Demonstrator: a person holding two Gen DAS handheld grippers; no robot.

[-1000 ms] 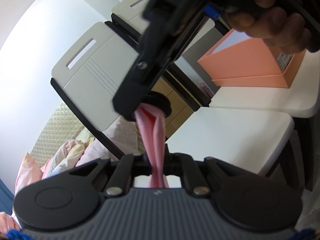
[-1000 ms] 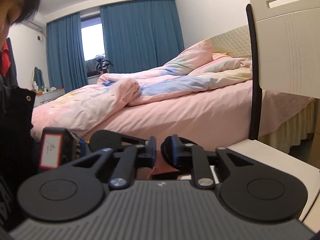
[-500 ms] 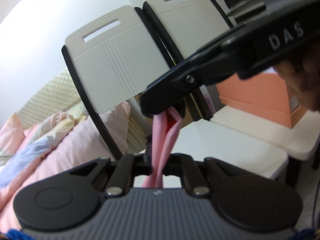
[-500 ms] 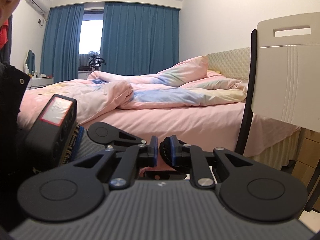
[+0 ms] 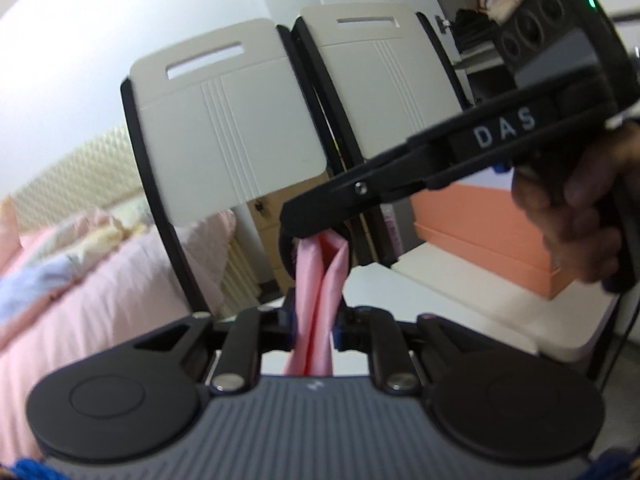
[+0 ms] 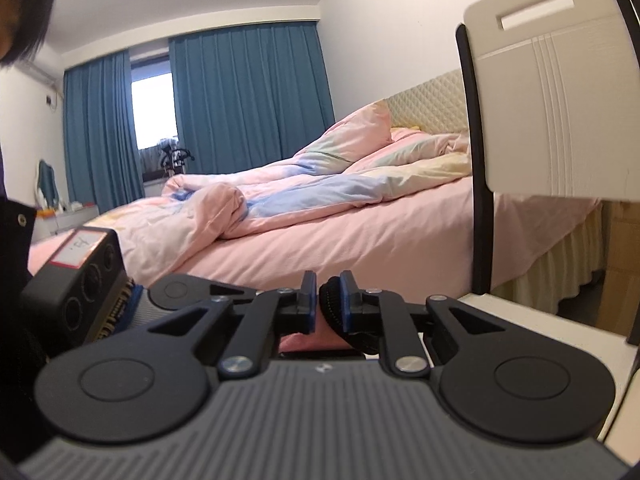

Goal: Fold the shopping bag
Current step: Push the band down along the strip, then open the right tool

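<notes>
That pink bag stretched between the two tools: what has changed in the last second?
The right gripper swung from steeply overhead to lying nearly level, coming in from the right of the left wrist view, and both views turned toward the chairs and bed. Nothing was let go: both sets of jaws stay shut on the pink bag, which stays taut between them.

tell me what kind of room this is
Most likely a bedroom in a home. A bed with a rumpled pink duvet fills the middle, blue curtains cover the window, and two white chairs stand beside the bed.
</notes>
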